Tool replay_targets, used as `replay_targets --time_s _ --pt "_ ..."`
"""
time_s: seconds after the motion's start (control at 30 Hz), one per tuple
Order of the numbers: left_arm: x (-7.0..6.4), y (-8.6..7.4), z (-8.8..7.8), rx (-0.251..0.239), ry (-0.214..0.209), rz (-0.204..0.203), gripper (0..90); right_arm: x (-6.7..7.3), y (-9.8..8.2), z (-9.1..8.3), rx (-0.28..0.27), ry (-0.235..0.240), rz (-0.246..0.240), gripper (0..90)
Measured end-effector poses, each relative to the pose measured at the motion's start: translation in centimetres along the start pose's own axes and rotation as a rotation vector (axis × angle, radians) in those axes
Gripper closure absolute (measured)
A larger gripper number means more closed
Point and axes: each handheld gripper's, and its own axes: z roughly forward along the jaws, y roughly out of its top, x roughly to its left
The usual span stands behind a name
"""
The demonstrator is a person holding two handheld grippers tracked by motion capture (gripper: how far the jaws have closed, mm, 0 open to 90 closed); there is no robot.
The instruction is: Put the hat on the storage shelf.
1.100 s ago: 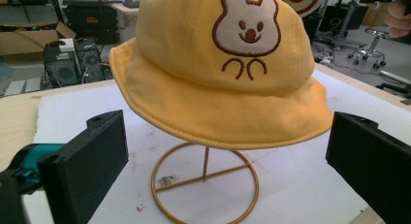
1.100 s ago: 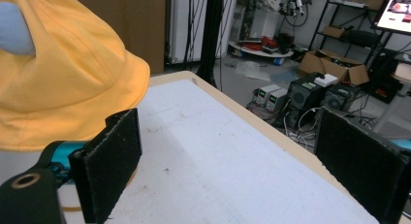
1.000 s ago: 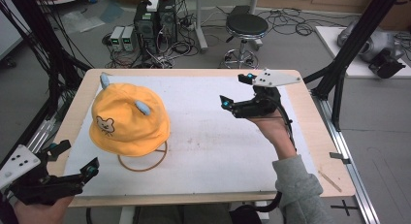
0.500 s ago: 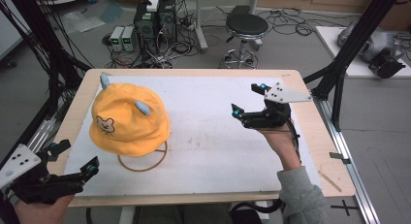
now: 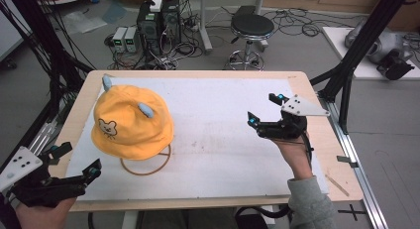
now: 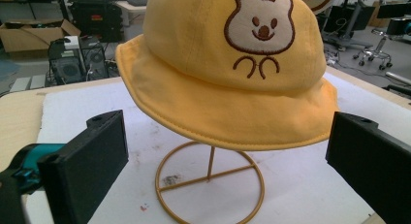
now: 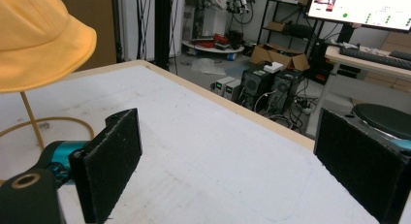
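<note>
Two grippers work over a wooden table covered by a white mat, listed here from largest item to smallest.

Table and mat: the mat spans nearly the whole top; bare wood shows along the left, right and near edges.

Hat: a yellow bucket hat with two pale blue ears and an embroidered bear face, on the left half of the mat. It sits on a stand of thin yellow wire, whose ring base lies flat on the mat below the near brim. In the left gripper view the hat rests level on the upright post of the stand. Its place matches the earlier frames.

Right gripper: held above the right part of the mat, jaws spread wide and empty, pointing left toward the hat and well apart from it. Since the earlier frames it has shifted right and nearer the table's right edge. In the right gripper view the hat brim shows at upper left, beyond the gap between the jaws.

Left gripper: at the near left corner, jaws spread wide and empty, aimed at the hat and stand, touching neither. Its position is unchanged from the earlier frames.
</note>
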Motion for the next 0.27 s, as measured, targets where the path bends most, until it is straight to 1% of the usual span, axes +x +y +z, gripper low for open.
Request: replay_targets --time_s 0.03,0.07,0.17,0.23,0.27 --pt "0.01 0.0 0.03 -0.002 0.001 -0.002 1.8 -0.02 -0.1 -0.05 0.001 -0.003 -0.001 9.7" --pt "0.01 0.0 0.03 -0.002 0.001 -0.002 1.8 -0.07 -0.2 -0.07 0.004 -0.001 -0.011 9.7" --pt "0.08 0.01 0.18 -0.002 0.006 -0.004 1.8 -0.08 -0.35 -0.06 0.005 -0.008 -0.004 9.6" --pt "0.14 0.01 0.36 -0.003 0.005 -0.005 1.8 -0.12 -0.41 0.01 0.004 0.0 0.001 9.6" --pt "0.17 0.0 0.45 -0.003 0.005 -0.009 1.8 -0.07 -0.43 0.06 0.004 -0.005 -0.012 9.7"
